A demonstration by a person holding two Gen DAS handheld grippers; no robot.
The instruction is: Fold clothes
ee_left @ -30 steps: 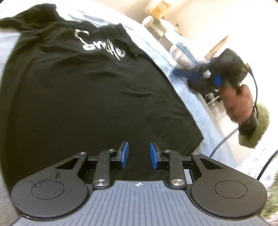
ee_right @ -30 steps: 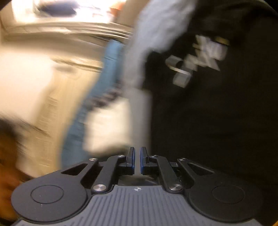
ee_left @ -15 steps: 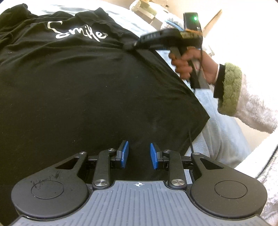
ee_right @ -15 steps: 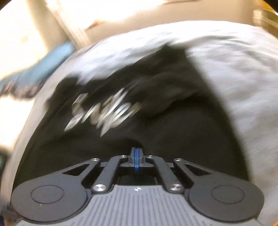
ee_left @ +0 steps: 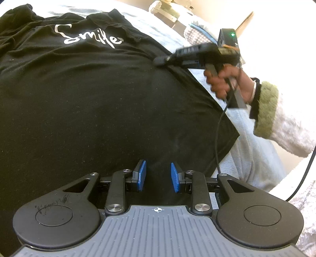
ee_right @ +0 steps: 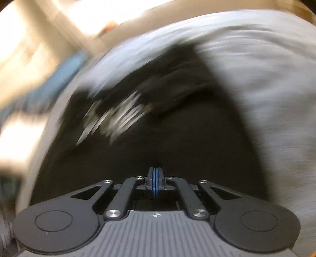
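Observation:
A black T-shirt (ee_left: 98,98) with white "Smile" lettering lies spread flat on a pale grey bed cover (ee_left: 256,150). My left gripper (ee_left: 157,176) hovers over the shirt close to its lower hem, open, with nothing pressed between its blue pads (ee_left: 141,175). My right gripper (ee_left: 160,60), held by a hand (ee_left: 223,79), rests its tip on the shirt's right side below the sleeve. In the blurred right wrist view the right gripper (ee_right: 155,172) is shut, pads together, over the black shirt (ee_right: 177,138). I cannot tell whether cloth is pinched.
A fluffy white sleeve with a green cuff (ee_left: 266,110) reaches in from the right, and a black cable (ee_left: 219,128) hangs across the shirt's lower right corner. A checked cloth (ee_left: 195,33) and boxes (ee_left: 167,11) sit beyond the bed. The grey bed cover (ee_right: 266,79) borders the shirt.
The right gripper swung in from beside the bed onto the shirt's right edge and its jaws went from a narrow gap to fully shut. The left gripper shifted slightly early on, then held still.

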